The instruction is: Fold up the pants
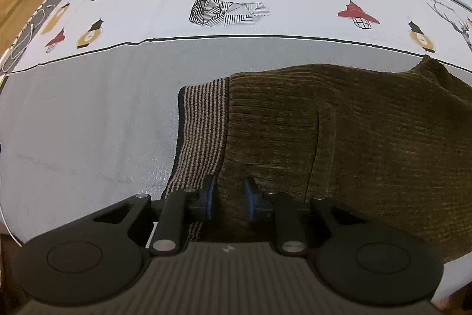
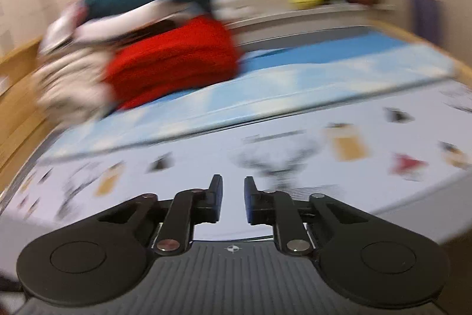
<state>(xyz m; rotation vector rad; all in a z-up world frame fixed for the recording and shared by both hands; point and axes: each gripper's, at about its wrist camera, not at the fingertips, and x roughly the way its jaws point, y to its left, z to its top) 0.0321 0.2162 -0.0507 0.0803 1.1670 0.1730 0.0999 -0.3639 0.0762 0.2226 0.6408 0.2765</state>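
Left tool [image 1: 230, 198] tilted steeply onto pants [image 1: 339, 143]; right tool [image 2: 233, 198] (empty) aimed over bed [image 2: 206, 167].

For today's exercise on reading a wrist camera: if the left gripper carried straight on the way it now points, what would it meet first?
Most likely the brown ribbed pants. The left gripper points down at the cloth just right of the striped waistband, fabric showing between its fingers. How close they are is unclear.
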